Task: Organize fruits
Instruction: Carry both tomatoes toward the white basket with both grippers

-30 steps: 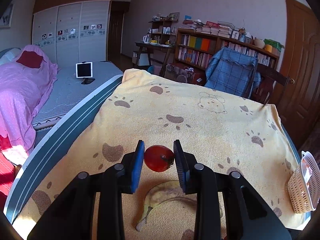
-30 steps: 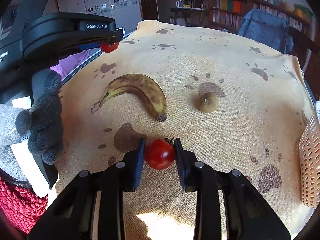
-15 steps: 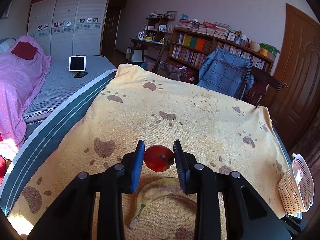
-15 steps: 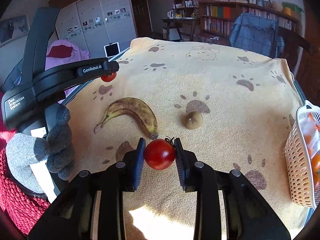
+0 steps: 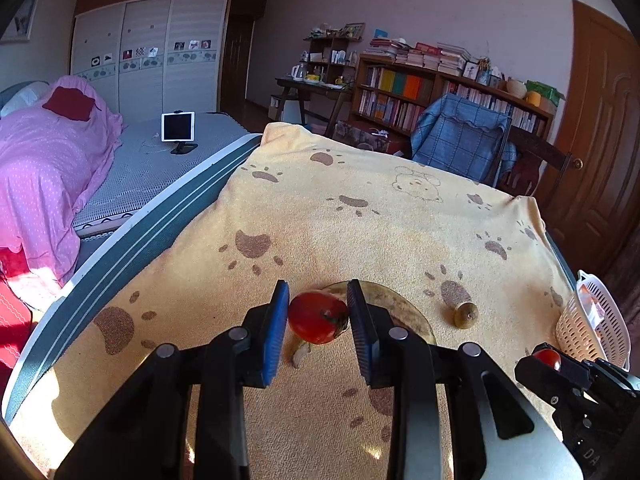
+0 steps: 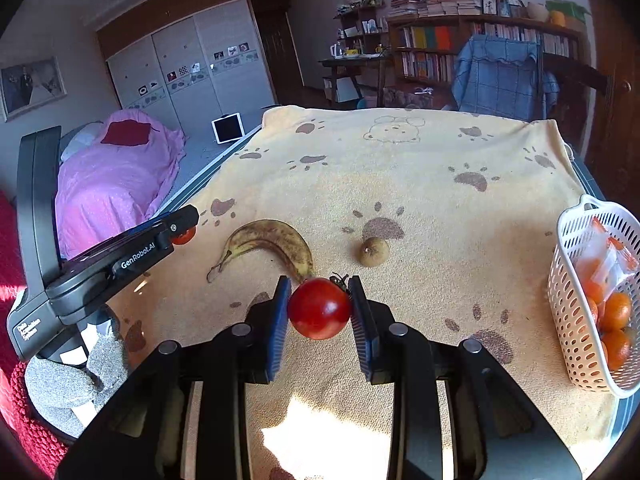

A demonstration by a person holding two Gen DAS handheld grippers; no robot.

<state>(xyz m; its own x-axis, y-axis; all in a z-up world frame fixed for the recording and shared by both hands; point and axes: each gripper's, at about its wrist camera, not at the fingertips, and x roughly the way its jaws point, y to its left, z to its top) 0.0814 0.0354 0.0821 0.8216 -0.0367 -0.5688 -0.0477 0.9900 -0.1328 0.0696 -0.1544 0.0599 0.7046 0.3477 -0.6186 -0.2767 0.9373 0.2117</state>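
Each hand-held gripper carries a tomato. The left hand-held gripper (image 5: 318,316) has its blue pads closed against a round red tomato (image 5: 318,317), held clear of the surface at the lower centre of the left wrist view. The right hand-held gripper (image 6: 319,307) grips a second glossy red tomato (image 6: 319,308) with its green stem turned to the upper right, likewise lifted above the yellow paw-print cloth (image 6: 420,184) that covers the surface.

The step in hand looks like carrying both tomatoes to the white perforated plastic basket (image 6: 576,320) at the right edge of the frame. To do it well, keep the squeeze light, since tomato skin bruises easily, and bring one gripper over the rim at a time so the two do not collide. Lower each tomato close to the fruit already inside before letting go, and place it beside the oranges, not on the crinkly packet.

Counted: two tomatoes, one in each grip; one curved, brown-spotted yellow banana (image 6: 272,244) lying left of centre on the cloth; one small brownish round fruit (image 6: 373,252) just right of it, apart from the banana; one basket. At least three oranges (image 6: 616,312) show in the basket; more may be hidden.
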